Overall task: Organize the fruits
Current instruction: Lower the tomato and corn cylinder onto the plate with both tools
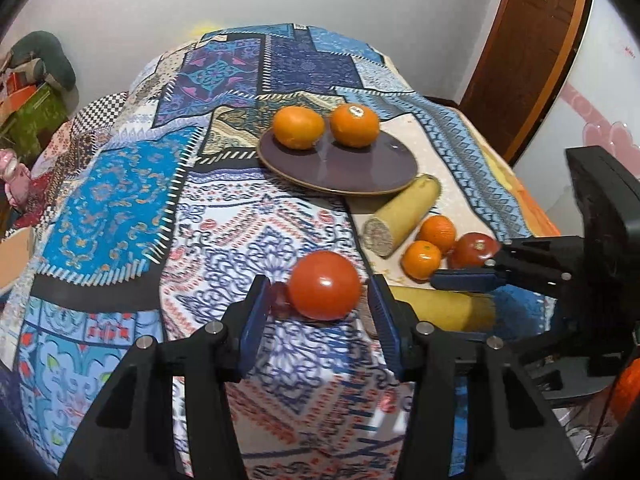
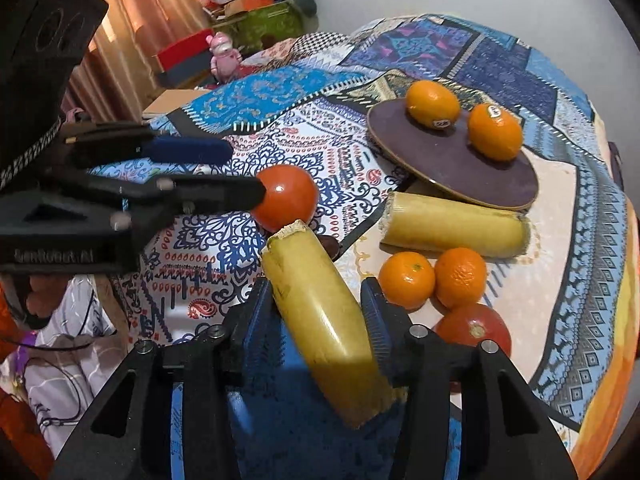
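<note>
Both pairs of fingers come first. On the left gripper (image 1: 318,312), the 2 blue-padded fingers (image 1: 253,320) stand apart on either side of a red tomato (image 1: 324,290), which rests on the cloth; a gap shows on each side, so the jaws are released and grip nothing. On the right gripper (image 2: 316,316), the fingers (image 2: 376,320) flank a cut yellow banana piece (image 2: 324,320) that slants up between them. It lies close against the right pad, but whether the pads press on it I cannot tell.

From largest to smallest, the rest runs so. A patchwork tablecloth (image 1: 120,208) in blues, whites and reds covers the whole table. Toward its far side sits a round dark purple plate (image 1: 360,168) with a tan rim. On the plate lie 2 oranges: the left orange (image 1: 298,127) and, just beside it, a stickered orange (image 1: 354,125).

Just in front of the plate lies a second banana piece (image 1: 400,216), its near end cut and its far end touching the plate's rim. Near that piece sits a cluster of 3 small fruits, touching or nearly so: a mandarin (image 1: 436,233), another mandarin (image 1: 421,259) beside it, and a second tomato (image 1: 474,249), which is close to the right gripper's tip in the left wrist view.

In the right wrist view the first tomato sits just behind the upper end of the banana piece between the right fingers.
</note>
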Demonstrator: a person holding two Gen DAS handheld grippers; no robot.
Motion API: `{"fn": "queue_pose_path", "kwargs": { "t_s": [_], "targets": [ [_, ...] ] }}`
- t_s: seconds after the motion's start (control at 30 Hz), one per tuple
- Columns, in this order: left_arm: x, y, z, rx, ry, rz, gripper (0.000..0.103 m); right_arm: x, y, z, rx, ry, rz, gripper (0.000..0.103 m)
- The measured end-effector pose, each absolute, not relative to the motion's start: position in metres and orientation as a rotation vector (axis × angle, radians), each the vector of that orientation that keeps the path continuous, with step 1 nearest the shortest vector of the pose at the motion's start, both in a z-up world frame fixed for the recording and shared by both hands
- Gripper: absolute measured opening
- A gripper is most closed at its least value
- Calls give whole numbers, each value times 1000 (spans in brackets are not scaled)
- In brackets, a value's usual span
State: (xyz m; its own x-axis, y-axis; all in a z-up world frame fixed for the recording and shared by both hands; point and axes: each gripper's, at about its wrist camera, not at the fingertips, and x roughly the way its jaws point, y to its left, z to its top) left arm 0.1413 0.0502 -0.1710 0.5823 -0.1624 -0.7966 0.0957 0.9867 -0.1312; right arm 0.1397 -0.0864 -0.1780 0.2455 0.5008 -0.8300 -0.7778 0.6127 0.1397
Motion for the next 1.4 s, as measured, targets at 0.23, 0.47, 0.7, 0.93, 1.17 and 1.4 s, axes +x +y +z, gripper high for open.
{"fn": "queue_pose_path", "kwargs": {
  "t_s": [0.23, 0.47, 0.7, 0.93, 1.17, 1.4],
  "targets": [
    [158, 46, -179, -50, 966, -211, 50, 138, -94, -176, -296, 1010, 875, 40],
    [172, 30, -189, 35, 994, -250, 50, 120, -120, -168, -279, 1037, 827, 36],
    [181, 22, -207, 106, 1044, -243, 50, 115, -127, -169, -314, 1038, 817, 39],
    [179, 22, -203, 90, 1010, -229, 49, 119, -114, -184, -354, 1051, 833, 43],
    [167, 27, -177, 49, 947, -217, 49, 115, -123, -181, -316, 1038, 818, 37],
    [155, 34, -152, 18, 890, -200, 49, 113, -144, -166, -218, 996, 780, 36]
  ]
}}
